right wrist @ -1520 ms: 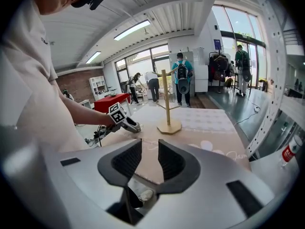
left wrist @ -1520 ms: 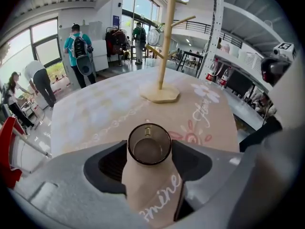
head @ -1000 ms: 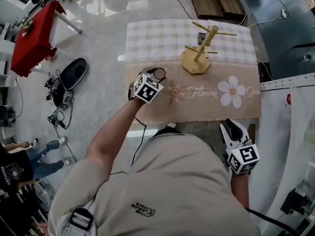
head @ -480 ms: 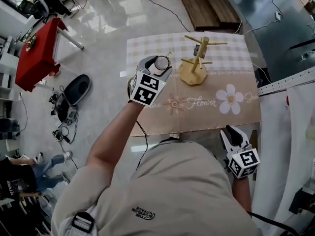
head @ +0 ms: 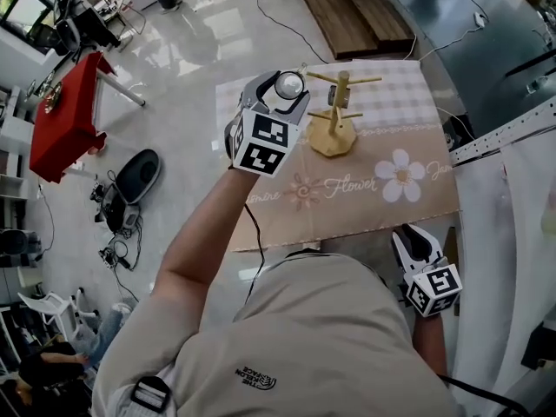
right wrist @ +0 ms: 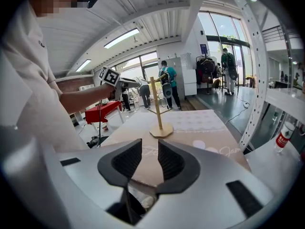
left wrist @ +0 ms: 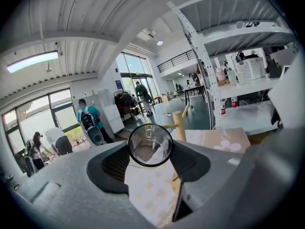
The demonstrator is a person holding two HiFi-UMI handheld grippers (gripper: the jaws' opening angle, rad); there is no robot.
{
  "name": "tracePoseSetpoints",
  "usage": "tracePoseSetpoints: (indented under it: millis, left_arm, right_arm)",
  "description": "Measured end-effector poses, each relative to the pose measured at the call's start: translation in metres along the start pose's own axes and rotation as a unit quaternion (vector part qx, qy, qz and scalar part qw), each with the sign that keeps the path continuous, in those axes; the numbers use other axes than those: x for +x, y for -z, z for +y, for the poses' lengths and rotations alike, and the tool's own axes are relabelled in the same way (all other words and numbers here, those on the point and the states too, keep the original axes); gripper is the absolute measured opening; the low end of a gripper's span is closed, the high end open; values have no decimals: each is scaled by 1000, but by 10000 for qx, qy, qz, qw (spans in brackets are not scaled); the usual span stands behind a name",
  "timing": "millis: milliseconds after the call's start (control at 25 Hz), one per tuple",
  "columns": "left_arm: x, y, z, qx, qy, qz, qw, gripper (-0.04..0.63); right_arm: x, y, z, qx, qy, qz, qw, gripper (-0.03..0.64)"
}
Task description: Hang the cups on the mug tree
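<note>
A clear glass cup [head: 287, 83] is held in the air, with my left gripper [head: 282, 87] shut on it, just left of the wooden mug tree [head: 334, 115]. In the left gripper view the cup [left wrist: 150, 144] sits between the jaws with its round mouth or base facing the camera, and the tree's trunk [left wrist: 180, 125] rises right behind it. A small grey thing at the trunk is too unclear to name. My right gripper [head: 415, 240] hangs off the table's front right corner, empty. Its jaws [right wrist: 147, 159] stand a narrow gap apart, and the tree [right wrist: 157, 109] is far ahead.
The table carries a beige flower-print cloth [head: 373, 198]. A white metal rack [head: 504, 133] borders its right side. On the floor to the left are a red table [head: 65, 115] and a black case [head: 135, 176]; wooden planks [head: 347, 11] lie beyond. People stand far off.
My left gripper has lifted the cup from the table's left part and carried it up and toward the mug tree. The right gripper has stayed put.
</note>
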State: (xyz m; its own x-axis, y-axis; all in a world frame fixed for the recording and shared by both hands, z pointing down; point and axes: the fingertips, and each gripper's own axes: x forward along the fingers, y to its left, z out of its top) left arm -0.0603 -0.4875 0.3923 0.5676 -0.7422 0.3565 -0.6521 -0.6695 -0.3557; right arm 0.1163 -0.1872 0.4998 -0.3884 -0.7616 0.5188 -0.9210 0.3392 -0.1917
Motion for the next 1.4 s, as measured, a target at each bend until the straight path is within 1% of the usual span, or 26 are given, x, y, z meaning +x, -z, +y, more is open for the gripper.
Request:
tracePoseSetpoints:
  millis: [440, 680, 880, 1000, 1120, 1320, 1400]
  left_arm:
    - [25, 5, -42, 399, 84, 86, 9991, 268]
    - [34, 6, -56, 588, -52, 89, 9982, 268]
    - [41, 15, -61, 482, -208, 203, 9984, 268]
    - [40, 18, -64, 489, -296, 282, 9980, 268]
    - [35, 21, -69, 413, -371, 362, 9978, 269]
    - [12, 25, -83, 127, -464, 430, 9979, 270]
    - [-3, 27, -93, -81, -469, 441, 9979, 270]
  right_arm:
    - [-23, 15, -12, 247, 231, 70, 9994, 114]
    - [-33, 20, -18, 254, 244, 26, 9994, 114]
    - [-43, 25, -23, 224, 219, -12, 9995, 114]
    - [-52, 28, -28, 278, 225, 20, 9994, 114]
    - [-60, 31, -34, 225, 158, -28, 9996, 114]
    - [-74, 40, -41, 193, -1, -12, 9998, 114]
    - [-77, 44, -44, 126, -113, -35, 9999, 114]
